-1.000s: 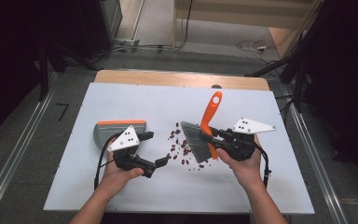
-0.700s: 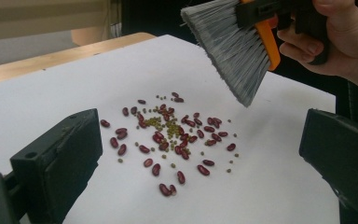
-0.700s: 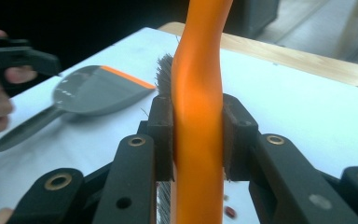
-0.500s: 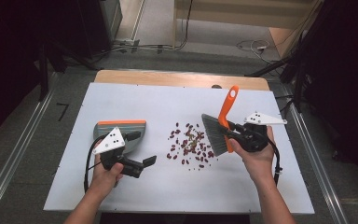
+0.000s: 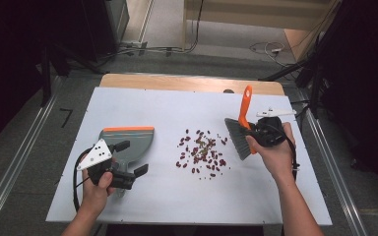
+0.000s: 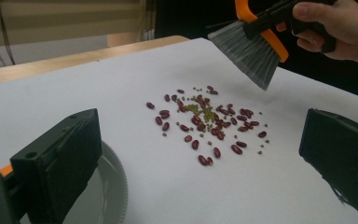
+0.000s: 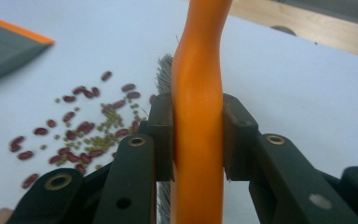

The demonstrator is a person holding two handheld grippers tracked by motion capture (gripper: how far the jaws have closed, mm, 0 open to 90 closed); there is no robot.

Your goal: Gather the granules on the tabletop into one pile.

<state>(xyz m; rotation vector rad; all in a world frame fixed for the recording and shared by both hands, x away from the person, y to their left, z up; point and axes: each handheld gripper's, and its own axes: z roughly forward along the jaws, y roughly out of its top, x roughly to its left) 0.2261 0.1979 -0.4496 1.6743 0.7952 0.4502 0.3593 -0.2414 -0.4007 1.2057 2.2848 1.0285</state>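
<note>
Sweeping looks barely begun: red beans [image 5: 202, 153] lie scattered on the white tabletop [image 5: 177, 108], none in the grey orange-edged dustpan [image 5: 128, 142]; the right claw [image 5: 256, 133] clamps the orange-handled grey-bristled brush [image 5: 240, 132], and the left claw [image 5: 130, 164] gapes, gripping nothing.

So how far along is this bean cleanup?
Barely begun. The right gripper is clamped on the brush, bristles raised beside the beans. The left gripper is open by the dustpan, not gripping it. Every bean still lies on the table, none swept in.

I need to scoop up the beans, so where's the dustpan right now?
In the high view the dustpan lies on the table's left side, left of the beans, just beyond the open left gripper.
</note>
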